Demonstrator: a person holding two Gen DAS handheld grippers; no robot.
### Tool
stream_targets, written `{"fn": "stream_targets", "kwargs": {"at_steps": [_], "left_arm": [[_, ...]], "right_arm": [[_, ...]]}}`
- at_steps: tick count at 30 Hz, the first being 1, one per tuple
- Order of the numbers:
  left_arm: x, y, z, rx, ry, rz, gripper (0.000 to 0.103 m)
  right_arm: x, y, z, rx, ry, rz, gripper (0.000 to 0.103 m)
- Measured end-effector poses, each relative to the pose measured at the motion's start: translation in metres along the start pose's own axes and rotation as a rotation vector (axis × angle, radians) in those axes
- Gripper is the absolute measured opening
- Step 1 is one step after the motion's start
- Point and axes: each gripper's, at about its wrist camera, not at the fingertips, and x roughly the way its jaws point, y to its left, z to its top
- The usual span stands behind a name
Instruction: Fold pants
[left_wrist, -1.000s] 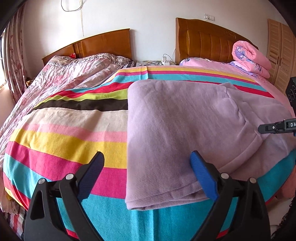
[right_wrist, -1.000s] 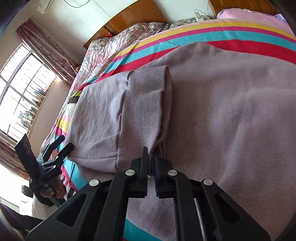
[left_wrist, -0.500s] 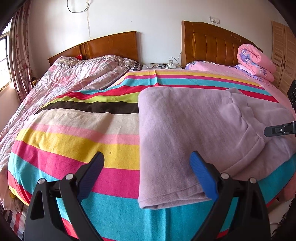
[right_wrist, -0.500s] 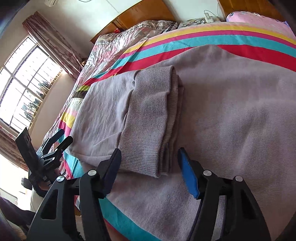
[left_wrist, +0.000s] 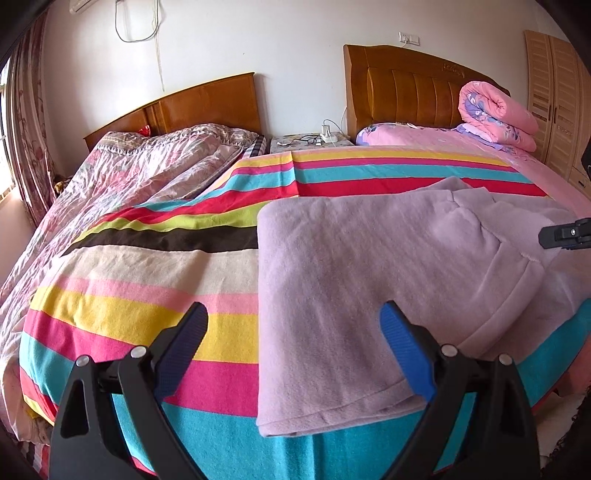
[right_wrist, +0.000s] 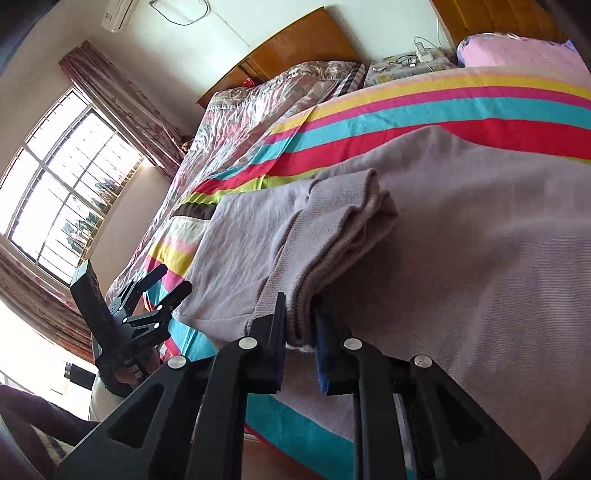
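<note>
Pants (left_wrist: 369, 280), lilac, lie partly folded on the striped blanket (left_wrist: 147, 295) at the near edge of the bed. Change vs half a second ago: my right claw (right_wrist: 300, 325) was spread wide around the ribbed cuffs (right_wrist: 325, 258), now it is clenched on that stacked cuff edge, fabric pinched between both pads. My left claw (left_wrist: 291, 343) is unchanged, released, fingers wide apart, hovering over the pants' folded left end and touching nothing. Right view only: the cuff stack, the window (right_wrist: 62, 192), the curtain, and my left claw from the side (right_wrist: 162, 291). Left view only: the rolled pink quilt (left_wrist: 495, 114), the wardrobe (left_wrist: 554, 99), and just the tip of my right claw at frame edge. Count: one pair of pants, two claws, two headboards, one striped blanket.
</note>
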Motion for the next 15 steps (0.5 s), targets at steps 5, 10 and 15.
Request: {"fn": "stream_targets", "kwargs": {"at_steps": [5,10,15], "left_arm": [[0.024,-0.011,-0.008,0.056,0.086,0.044,0.098],[0.028,-0.004,-0.011,0.023,0.115,0.039,0.098],[0.009,-0.012,0.012,0.068,0.056,0.068,0.098]], "right_arm": [[0.016,-0.030,-0.028,0.084,0.076,-0.038,0.016],[0.020,-0.035,-0.033,0.089,0.089,-0.022,0.016],[0.024,-0.038,-0.033,0.074,0.106,-0.049,0.022]]}}
